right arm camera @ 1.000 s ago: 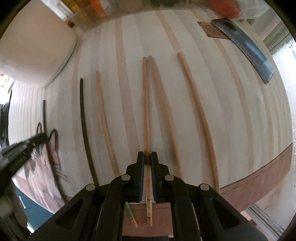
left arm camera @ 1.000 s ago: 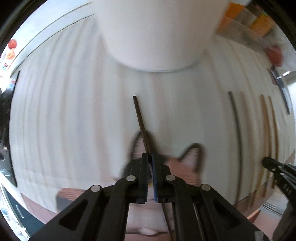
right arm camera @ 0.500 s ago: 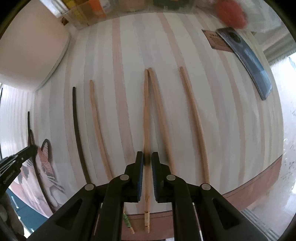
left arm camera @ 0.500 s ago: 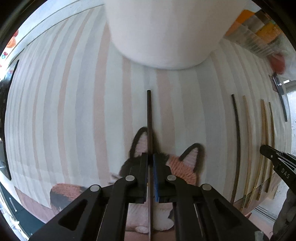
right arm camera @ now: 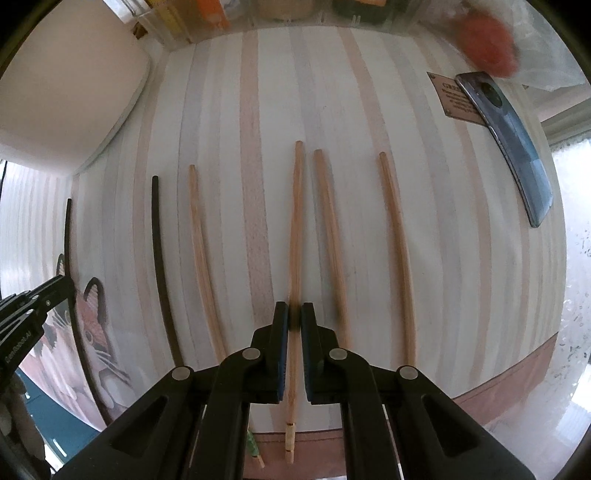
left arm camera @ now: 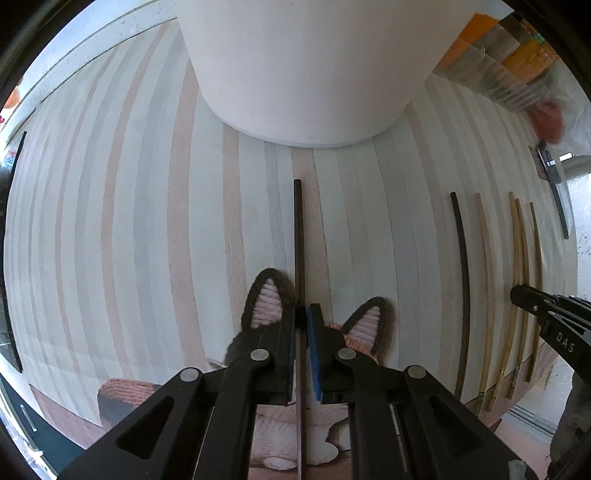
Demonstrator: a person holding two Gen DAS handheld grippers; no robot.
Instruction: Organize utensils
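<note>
My left gripper (left arm camera: pixel 303 314) is shut on a dark chopstick (left arm camera: pixel 297 236) that points at the white container (left arm camera: pixel 306 66) ahead. My right gripper (right arm camera: pixel 294 314) is shut on a light wooden chopstick (right arm camera: pixel 296 221), held just above the striped mat (right arm camera: pixel 461 258). Beside it lie three more wooden chopsticks (right arm camera: pixel 330 236) and a second dark chopstick (right arm camera: pixel 159 258). The left gripper's tip shows at the right wrist view's left edge (right arm camera: pixel 44 299). The right gripper's tip shows at the left wrist view's right edge (left arm camera: pixel 532 302).
A cat-shaped coaster (left arm camera: pixel 369 325) lies under the left gripper at the mat's near edge. A phone (right arm camera: pixel 509 140) and a small card (right arm camera: pixel 456 96) lie at the far right. Clear boxes (right arm camera: pixel 258 11) and a red object (right arm camera: pixel 487 40) stand at the back.
The left gripper has turned the dark chopstick straight toward the container and drawn back a little. The right gripper has lifted and pulled back with its wooden chopstick.
</note>
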